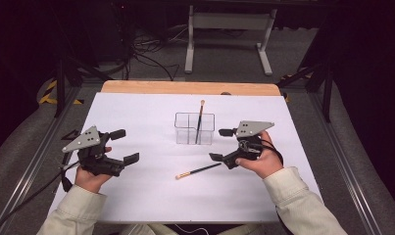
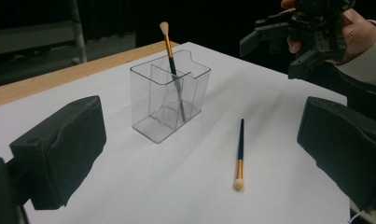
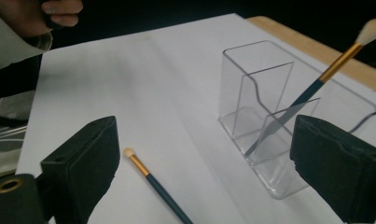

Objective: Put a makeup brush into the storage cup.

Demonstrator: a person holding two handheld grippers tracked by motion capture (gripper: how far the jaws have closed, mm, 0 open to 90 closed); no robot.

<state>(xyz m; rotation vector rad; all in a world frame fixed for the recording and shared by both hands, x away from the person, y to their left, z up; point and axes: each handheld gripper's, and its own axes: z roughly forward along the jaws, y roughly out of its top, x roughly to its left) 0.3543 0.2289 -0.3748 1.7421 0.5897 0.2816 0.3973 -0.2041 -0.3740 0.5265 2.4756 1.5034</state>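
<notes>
Both hand-held grippers, left hand-held gripper (image 1: 124,146) and right hand-held gripper (image 1: 222,144), gape empty; one gold-ferruled dark brush (image 1: 200,121) leans inside the clear plastic holder (image 1: 194,129) for storage; its twin (image 1: 198,171) lies flat on the white counter (image 1: 151,191), awaiting pickup.

- High view: from above the person's side, looking forward and down over the whole table (image 1: 136,196).
- Both gripper views: low and close above the table, sharing the clear holder (image 2: 169,100) and loose brush (image 2: 240,151).

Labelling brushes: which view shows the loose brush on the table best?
Left gripper view: the loose brush lies whole, tip to handle. High view shows it small; right gripper view cuts off its handle.
</notes>
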